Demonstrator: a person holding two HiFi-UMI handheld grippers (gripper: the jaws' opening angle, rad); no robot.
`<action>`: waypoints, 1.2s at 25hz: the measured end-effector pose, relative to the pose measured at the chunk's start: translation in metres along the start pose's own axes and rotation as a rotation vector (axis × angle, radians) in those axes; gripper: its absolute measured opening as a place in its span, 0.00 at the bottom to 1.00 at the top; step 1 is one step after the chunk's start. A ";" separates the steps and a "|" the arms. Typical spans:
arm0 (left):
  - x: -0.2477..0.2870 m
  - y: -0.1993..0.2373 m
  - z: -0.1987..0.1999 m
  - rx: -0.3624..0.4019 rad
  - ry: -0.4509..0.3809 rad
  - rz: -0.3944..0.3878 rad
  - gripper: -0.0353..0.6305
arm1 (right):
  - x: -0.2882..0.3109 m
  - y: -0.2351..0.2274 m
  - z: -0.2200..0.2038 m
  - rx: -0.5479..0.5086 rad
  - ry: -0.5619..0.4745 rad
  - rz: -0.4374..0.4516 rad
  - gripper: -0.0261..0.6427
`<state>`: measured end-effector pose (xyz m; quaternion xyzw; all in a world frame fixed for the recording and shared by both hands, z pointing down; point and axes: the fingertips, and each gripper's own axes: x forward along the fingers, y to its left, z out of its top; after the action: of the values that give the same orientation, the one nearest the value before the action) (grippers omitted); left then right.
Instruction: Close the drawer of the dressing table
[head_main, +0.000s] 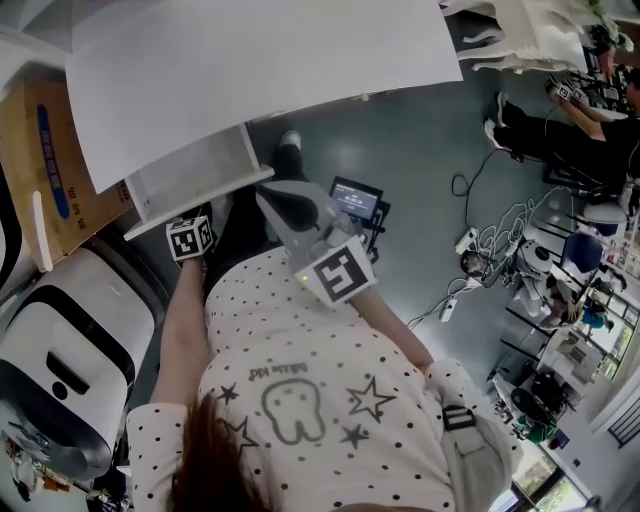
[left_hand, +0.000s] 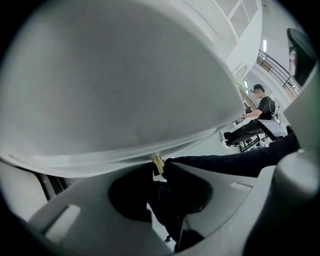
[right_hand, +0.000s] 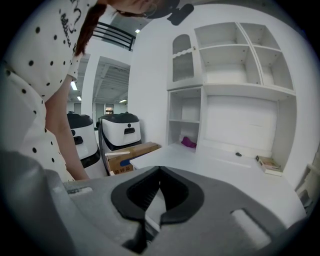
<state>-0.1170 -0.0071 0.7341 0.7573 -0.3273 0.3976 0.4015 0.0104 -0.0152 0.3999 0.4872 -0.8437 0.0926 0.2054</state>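
The white dressing table (head_main: 260, 60) fills the top of the head view, and its drawer (head_main: 195, 178) stands pulled out at the table's near left. In the left gripper view the drawer front (left_hand: 115, 90) looms overhead, with its small brass knob (left_hand: 157, 163) right between my left gripper's (left_hand: 158, 167) pad tips, which close on it. In the head view only that gripper's marker cube (head_main: 190, 239) shows, just below the drawer. My right gripper (head_main: 265, 197) hovers beside the drawer, pointing at the table, shut and empty (right_hand: 159, 172).
Two white machines (head_main: 60, 370) and a cardboard box (head_main: 45, 160) stand at the left. On the floor lie a small screen (head_main: 357, 198) and cables with a power strip (head_main: 468, 240). A seated person (head_main: 570, 125) is far right. Shelves (right_hand: 235, 65) rise over the tabletop.
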 end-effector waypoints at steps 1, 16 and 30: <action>0.000 0.000 0.000 0.002 -0.001 0.003 0.18 | 0.000 0.000 0.000 0.000 -0.006 -0.001 0.04; 0.001 0.006 0.002 -0.014 -0.022 0.032 0.18 | 0.001 0.002 0.000 -0.012 -0.009 0.010 0.04; 0.005 0.008 0.012 -0.005 -0.016 0.032 0.18 | 0.001 0.000 0.001 -0.012 -0.010 -0.006 0.04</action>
<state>-0.1176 -0.0220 0.7367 0.7543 -0.3436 0.3969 0.3943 0.0099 -0.0161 0.3998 0.4889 -0.8438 0.0843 0.2044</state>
